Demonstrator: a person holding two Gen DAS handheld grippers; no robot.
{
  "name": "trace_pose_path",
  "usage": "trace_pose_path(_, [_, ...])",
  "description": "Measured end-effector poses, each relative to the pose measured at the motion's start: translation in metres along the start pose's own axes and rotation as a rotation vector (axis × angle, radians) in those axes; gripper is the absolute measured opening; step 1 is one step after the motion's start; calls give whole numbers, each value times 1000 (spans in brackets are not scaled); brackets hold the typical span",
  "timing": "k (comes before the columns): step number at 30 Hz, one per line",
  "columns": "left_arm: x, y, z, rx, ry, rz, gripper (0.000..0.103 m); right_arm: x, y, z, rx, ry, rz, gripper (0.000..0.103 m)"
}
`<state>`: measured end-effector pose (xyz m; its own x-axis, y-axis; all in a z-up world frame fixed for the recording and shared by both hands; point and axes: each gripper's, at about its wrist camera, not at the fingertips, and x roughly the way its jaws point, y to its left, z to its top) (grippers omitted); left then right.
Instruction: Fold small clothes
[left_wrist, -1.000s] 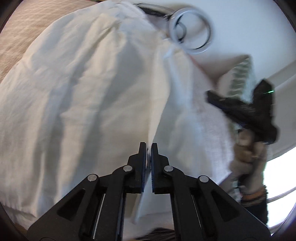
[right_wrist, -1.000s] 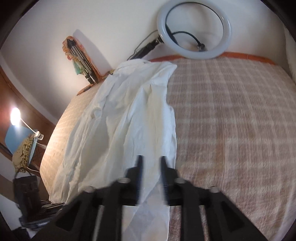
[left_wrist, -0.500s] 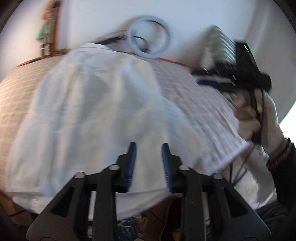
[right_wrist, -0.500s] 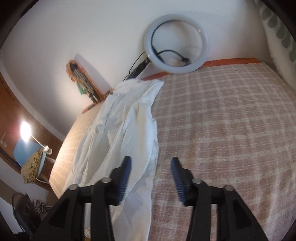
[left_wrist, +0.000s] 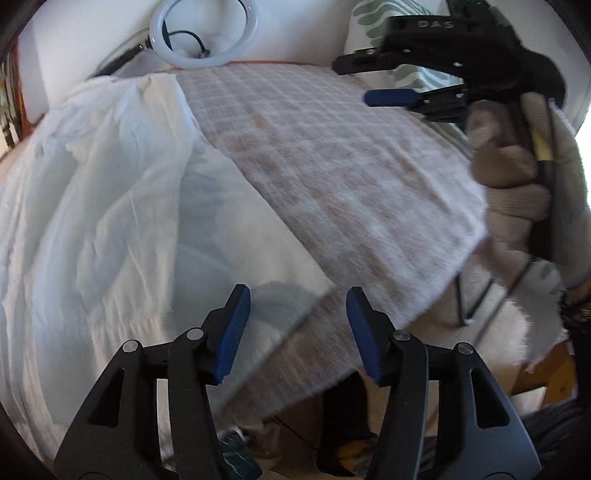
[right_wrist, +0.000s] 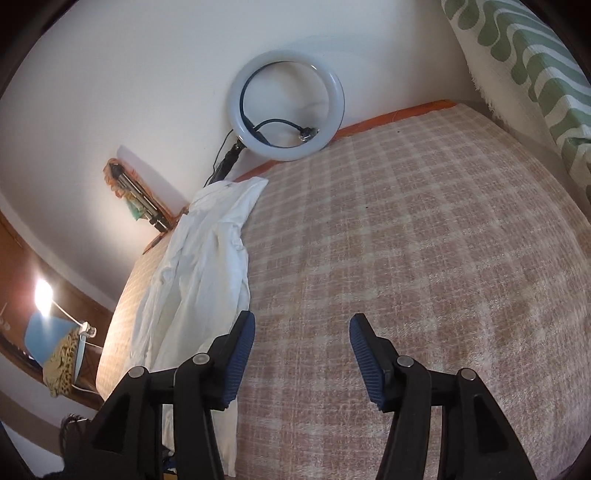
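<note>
On checked bedspread (right_wrist: 406, 229): white garment (left_wrist: 110, 192) laid flat for folding, near edge overhanging. Left gripper (left_wrist: 295, 325), right gripper (right_wrist: 301, 350): fingers spread, holding nothing, positioned for regrasp.

The right claw (right_wrist: 301, 347) gapes empty above the checked blanket (right_wrist: 424, 258), white garment (right_wrist: 207, 280) lying just left.

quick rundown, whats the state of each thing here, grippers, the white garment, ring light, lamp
left hand-held gripper: open, holding nothing
right hand-held gripper: open, holding nothing, raised over the blanket
white garment: lying loose and wrinkled on the checked blanket, not gripped
ring light: unlit, leaning at the wall
desk lamp: on
</note>
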<state>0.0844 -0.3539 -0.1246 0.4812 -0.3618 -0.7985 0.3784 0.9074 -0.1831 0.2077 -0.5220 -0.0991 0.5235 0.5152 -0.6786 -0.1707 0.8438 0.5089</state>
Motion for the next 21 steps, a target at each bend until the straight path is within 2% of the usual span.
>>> trace_pose_path(1, [3, 1, 2, 7, -14, 21, 56, 1, 0, 0, 1, -1, 2, 57])
trace_pose_path(3, [5, 5, 3, 1, -38, 35, 44, 4, 0, 1, 3, 1, 10, 57])
trace_pose_path(5, [6, 14, 4, -32, -57, -6, 7, 9, 3, 1, -5, 9, 18, 57])
trace_pose_path(7, [7, 28, 7, -85, -49, -66, 5, 16, 10, 1, -23, 20, 19, 57])
trace_pose_path(11, [-21, 50, 8, -160, -97, -117, 4, 34, 25, 4, -47, 38, 23, 57])
trace_pose_path(16, [-63, 73, 4, -218, -166, -140, 4, 72, 40, 19, -19, 77, 42, 60])
trace_pose_path(21, [-72, 84, 0, -247, -176, -139, 4, 122, 66, 37, 12, 129, 102, 62])
